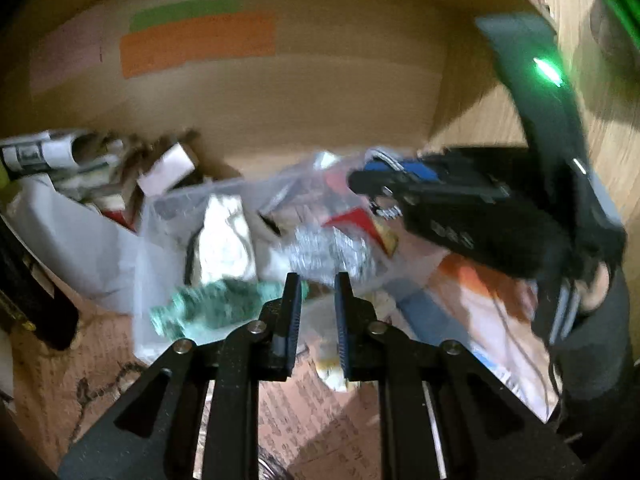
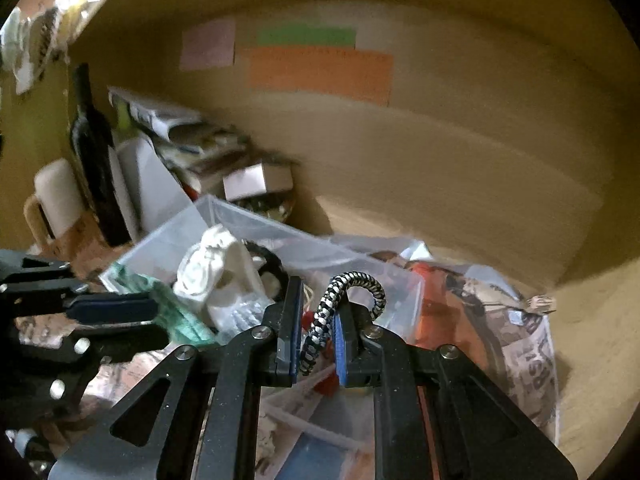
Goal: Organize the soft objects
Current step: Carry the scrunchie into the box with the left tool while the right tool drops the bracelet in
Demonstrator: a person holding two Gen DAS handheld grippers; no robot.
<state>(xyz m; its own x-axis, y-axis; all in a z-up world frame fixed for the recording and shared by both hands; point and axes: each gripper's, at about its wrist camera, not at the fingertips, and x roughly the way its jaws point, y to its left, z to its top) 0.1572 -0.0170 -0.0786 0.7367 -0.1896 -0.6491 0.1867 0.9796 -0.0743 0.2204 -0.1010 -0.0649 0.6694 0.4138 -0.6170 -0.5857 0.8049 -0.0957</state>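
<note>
Two tools over a cluttered clear bin [image 2: 224, 216]. Right tool [image 2: 316, 320] clamped on a black-white braided cord [image 2: 320, 320], its loop arching above the jaws, over the bin. Left tool [image 1: 318, 296] slightly apart, holding nothing, just beside a green cloth [image 1: 208, 304]. Cord looks light, limp, somewhat springy: grip mid-loop. Cloth looks soft and floppy: pinch a bunched fold.

The left black two-finger gripper [image 1: 317, 300] has matte linkage arms with triangular cut-outs, round silver pivot screws and ribbed blue-edged pads on its jaws. The right black two-finger gripper [image 2: 316, 320] is built alike, with blue pads. From the left wrist view its body carries a glowing green light, and a dark sleeve [image 1: 596, 344] covers the arm behind it.
</note>
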